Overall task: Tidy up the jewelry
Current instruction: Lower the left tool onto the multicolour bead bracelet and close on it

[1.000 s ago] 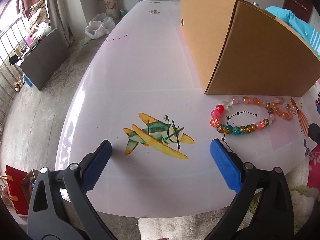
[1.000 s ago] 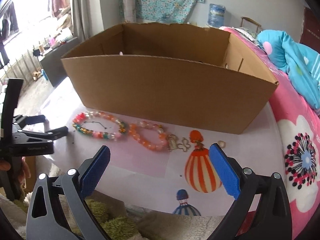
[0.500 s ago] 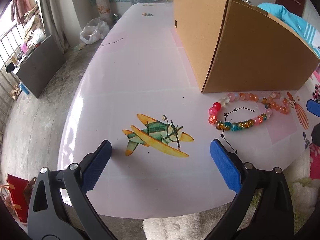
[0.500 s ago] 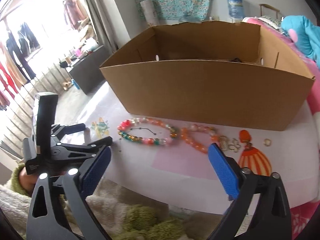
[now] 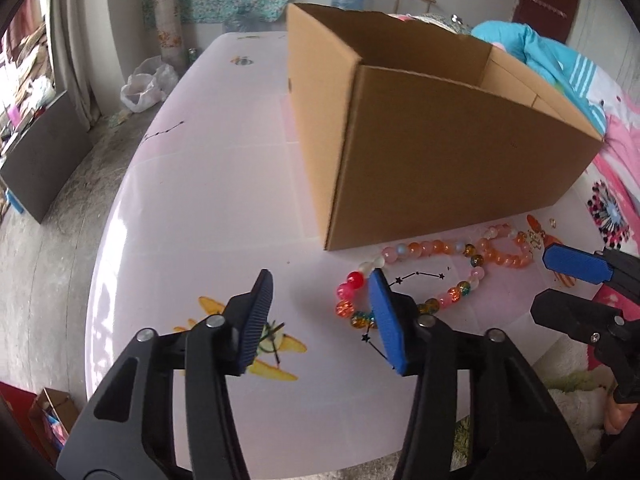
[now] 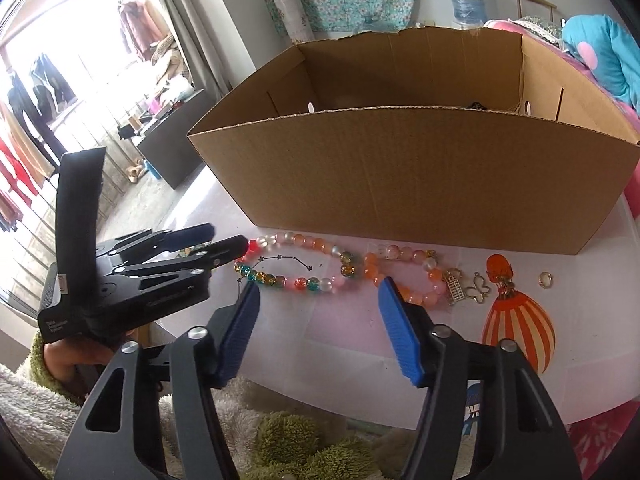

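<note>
Cardboard box [image 6: 420, 184], contents hidden; both hand-held grippers' jaws apart, just closing on nothing.

Both tongs [image 5: 320, 316] [image 6: 318, 316] half-closed, empty

- Left gripper [image 5: 318, 316]: black plastic clamp arms, silver screws, ribbed blue pads.
- Right gripper [image 6: 318, 330]: the same black arms, screws and blue pads.
- Sleeve [image 6: 24, 384]: fluffy, cream with green trim.

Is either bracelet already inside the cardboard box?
No: the multicolor bracelet and the orange bracelet both lie on the table in front of the cardboard box.
</note>
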`<state>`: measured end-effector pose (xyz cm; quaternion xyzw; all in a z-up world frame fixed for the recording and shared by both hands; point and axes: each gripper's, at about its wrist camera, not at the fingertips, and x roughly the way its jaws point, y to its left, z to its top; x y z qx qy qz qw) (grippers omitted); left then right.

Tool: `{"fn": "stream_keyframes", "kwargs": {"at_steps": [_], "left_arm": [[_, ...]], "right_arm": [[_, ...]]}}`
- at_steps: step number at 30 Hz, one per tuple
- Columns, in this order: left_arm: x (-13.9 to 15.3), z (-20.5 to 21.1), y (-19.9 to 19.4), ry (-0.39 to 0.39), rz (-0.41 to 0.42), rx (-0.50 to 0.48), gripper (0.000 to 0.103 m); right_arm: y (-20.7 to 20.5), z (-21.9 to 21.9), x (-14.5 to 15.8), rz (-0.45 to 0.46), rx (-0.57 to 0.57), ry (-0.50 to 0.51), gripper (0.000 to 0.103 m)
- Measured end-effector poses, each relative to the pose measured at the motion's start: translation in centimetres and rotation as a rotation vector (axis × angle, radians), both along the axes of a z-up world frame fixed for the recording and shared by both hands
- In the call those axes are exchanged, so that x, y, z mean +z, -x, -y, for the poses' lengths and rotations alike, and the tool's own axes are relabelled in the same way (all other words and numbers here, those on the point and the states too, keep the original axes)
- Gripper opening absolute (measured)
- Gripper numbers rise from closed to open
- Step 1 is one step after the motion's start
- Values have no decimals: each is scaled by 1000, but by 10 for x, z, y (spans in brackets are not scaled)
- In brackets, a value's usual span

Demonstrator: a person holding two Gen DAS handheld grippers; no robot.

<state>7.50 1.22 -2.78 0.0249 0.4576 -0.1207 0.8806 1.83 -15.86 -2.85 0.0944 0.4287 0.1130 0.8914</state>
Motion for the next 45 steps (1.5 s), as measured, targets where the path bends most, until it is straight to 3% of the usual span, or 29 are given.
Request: {"fn": "stream_keyframes", "kwargs": {"at_steps": [3,11,23,36,45], "left_arm": [[-7,11,1,-42,-24,-30,42],[-10,8,17,-84,-27,-45,42],[-6,-1,18,-54,-28,-22,42],[-7,3,19,-37,-20,-47,42],[-7,9,21,-30,-17,-62,41]], "right_arm": [[0,1,0,-1,-1,0,51],[0,-1,-2,-4,10,-6,45],[-24,-13,-11,-45,48,-13,25],[-44,-32,-27,-104,58,65,20],[-50,-42,-29,-116,67,95,10]]}}
